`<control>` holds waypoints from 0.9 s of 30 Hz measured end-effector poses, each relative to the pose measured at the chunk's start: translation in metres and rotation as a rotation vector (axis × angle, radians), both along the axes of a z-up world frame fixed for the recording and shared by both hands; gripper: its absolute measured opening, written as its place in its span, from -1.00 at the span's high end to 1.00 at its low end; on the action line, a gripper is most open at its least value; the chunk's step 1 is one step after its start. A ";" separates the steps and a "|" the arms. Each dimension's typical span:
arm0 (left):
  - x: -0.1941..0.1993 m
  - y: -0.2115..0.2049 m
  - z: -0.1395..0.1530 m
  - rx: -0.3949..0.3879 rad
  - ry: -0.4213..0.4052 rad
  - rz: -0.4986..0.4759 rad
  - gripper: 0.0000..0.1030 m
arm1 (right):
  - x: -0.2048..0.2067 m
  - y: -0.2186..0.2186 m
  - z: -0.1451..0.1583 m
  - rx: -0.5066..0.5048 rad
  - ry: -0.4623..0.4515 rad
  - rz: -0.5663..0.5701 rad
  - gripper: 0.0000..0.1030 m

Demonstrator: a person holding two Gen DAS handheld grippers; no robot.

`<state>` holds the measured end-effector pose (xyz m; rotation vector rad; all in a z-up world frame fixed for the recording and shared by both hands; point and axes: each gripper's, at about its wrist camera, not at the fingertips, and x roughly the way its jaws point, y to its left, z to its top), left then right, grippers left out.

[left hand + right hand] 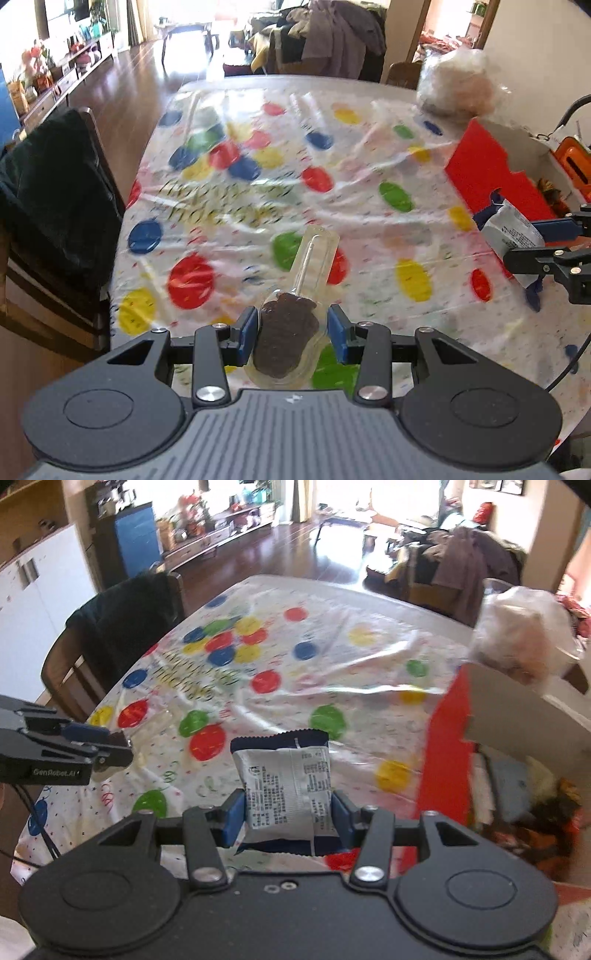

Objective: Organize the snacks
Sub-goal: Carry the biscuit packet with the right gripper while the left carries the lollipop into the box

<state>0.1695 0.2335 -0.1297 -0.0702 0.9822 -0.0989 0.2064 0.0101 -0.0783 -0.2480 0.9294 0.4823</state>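
My left gripper (291, 330) is shut on a dark chocolate lollipop in a clear wrapper (286, 339), its stick pointing away over the table. My right gripper (286, 812) is shut on a white and navy snack packet (286, 786), held above the table beside the red box (443, 753). In the left wrist view the right gripper (532, 240) with the snack packet (511, 230) sits by the red box (495, 177). In the right wrist view the left gripper (110, 747) shows at the left edge.
The table has a polka-dot plastic cloth (295, 206). The red box holds several snacks (546, 794). A clear bag of food (458, 86) stands behind the box. A chair with a dark garment (48, 199) stands at the table's left side.
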 end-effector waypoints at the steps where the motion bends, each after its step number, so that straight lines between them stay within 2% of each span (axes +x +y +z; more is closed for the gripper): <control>1: 0.001 -0.007 0.005 0.001 -0.006 -0.003 0.22 | -0.001 -0.008 0.003 0.004 -0.006 -0.012 0.06; 17: 0.029 -0.140 0.064 -0.019 -0.105 -0.107 0.22 | 0.011 -0.139 0.033 0.024 -0.095 -0.129 0.06; 27: 0.058 -0.227 0.076 0.002 -0.124 -0.190 0.22 | 0.036 -0.221 0.027 0.022 -0.095 -0.204 0.06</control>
